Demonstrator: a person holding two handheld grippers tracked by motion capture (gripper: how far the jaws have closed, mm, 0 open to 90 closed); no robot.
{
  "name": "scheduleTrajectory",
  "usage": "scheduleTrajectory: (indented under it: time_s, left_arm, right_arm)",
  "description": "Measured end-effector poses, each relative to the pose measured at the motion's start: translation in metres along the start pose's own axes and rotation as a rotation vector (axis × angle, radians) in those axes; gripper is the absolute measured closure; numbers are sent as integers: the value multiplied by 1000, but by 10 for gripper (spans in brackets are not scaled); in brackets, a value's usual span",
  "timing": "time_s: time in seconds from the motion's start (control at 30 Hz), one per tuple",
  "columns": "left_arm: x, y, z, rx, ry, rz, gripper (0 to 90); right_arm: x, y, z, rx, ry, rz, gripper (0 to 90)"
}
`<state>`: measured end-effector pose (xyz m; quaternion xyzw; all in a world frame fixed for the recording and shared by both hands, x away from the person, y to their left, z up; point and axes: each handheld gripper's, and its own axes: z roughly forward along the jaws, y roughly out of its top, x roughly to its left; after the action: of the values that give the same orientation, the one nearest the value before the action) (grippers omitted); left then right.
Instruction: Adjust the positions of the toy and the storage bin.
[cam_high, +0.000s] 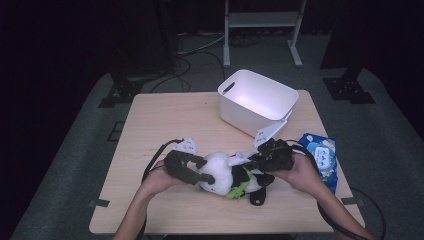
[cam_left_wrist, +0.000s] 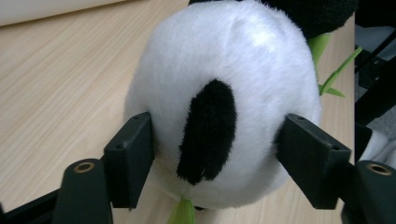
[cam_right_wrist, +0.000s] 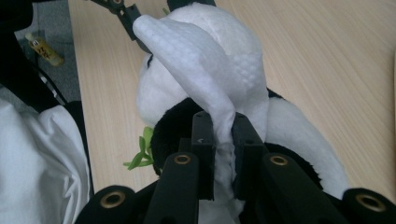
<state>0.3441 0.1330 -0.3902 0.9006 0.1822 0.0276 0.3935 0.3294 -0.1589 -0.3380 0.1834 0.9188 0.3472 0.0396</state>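
- Two grippers work on one plush panda (cam_high: 225, 175), which lies on its side near the front edge of the wooden table (cam_high: 165, 115), between the person's hands.
- Soft and light is how it should handle: the fur gives under pressure, so a squeeze sinks in rather than slips, and nothing about it looks breakable.
- Left gripper (cam_left_wrist: 215, 158): its jaws bracket the round white head on either side, pads touching the fur. That is a sound place to steady it, since the head is the firmest, fullest part.
- Right gripper (cam_right_wrist: 223, 140): jaws pinched together on a white wet wipe (cam_right_wrist: 205, 70), which drapes limply over the panda's head; thin and floppy, it needs a tight pinch near its edge.
- Looks: white head with a black patch, black body and limbs, and a green leaf sprig (cam_high: 236, 190) at the front.
- Farther back stands a white plastic bin (cam_high: 257, 102); a blue wipes pack (cam_high: 320, 155) lies at the right.
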Motion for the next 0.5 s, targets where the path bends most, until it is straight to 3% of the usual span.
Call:
scheduleTrajectory:
  time_s: [0.1,0.3,0.5]
  left_arm:
    - [1,1,-3,-32,22,-1,269]
    - [5,0,-4,-48,52,-16,271]
    - [5,0,-1,-49,74,-14,309]
  right_arm:
    - [-6,0,5,-3,-30,7,816]
    - [-23,8,11,-15,-82,49,814]
    - [-16,17,6,-31,-40,17,812]
